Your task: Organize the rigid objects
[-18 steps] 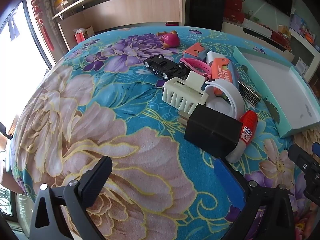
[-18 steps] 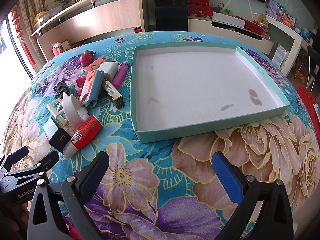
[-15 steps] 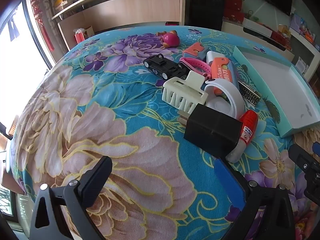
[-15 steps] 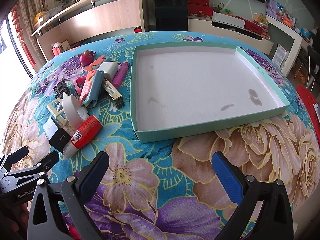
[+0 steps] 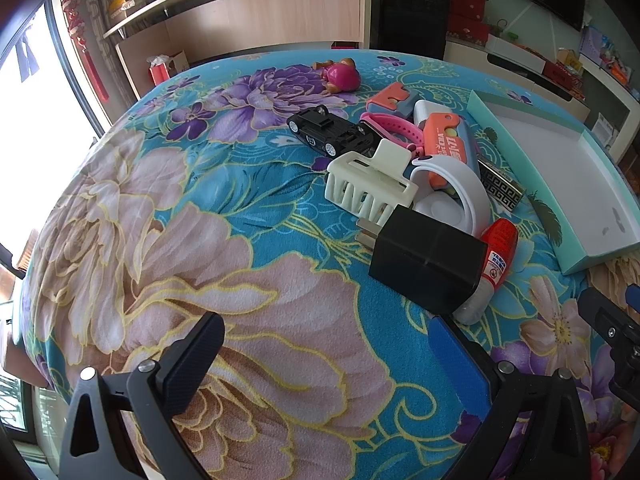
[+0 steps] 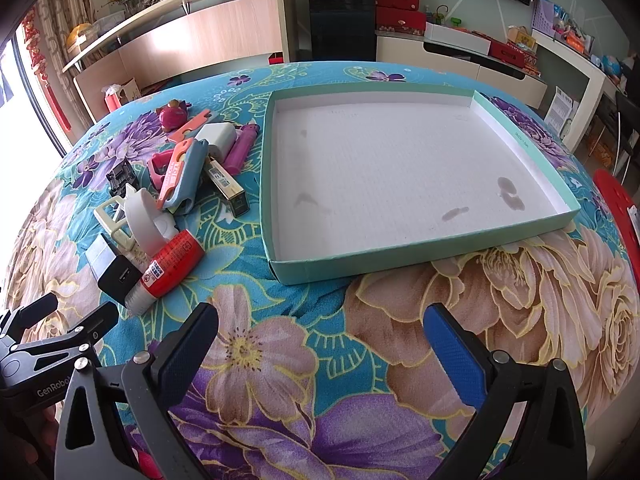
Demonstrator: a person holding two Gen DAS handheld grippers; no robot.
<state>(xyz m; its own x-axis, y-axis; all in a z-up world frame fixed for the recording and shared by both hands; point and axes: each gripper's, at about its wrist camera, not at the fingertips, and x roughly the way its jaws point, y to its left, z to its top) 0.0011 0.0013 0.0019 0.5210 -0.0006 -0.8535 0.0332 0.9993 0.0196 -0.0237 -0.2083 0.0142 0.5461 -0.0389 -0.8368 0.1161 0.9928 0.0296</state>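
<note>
A pile of small rigid objects lies on the flowered tablecloth: a black charger block [image 5: 426, 265], a red-capped glue bottle [image 5: 494, 264], a cream hair claw [image 5: 370, 186], a white band [image 5: 460, 192], a black toy car [image 5: 332, 130] and an orange-and-blue case [image 5: 446, 146]. An empty teal-rimmed tray [image 6: 400, 258] with a white floor stands to the right of the pile. My left gripper [image 5: 320, 354] is open and empty, just short of the charger block. My right gripper [image 6: 320, 344] is open and empty, in front of the tray's near rim.
A pink toy [image 5: 342, 74] sits at the pile's far end. A purple lighter [image 6: 240, 148] and a gold-black bar [image 6: 228, 190] lie beside the tray. The left gripper's body [image 6: 52, 344] shows at lower left in the right wrist view. Cabinets and shelves stand beyond the table.
</note>
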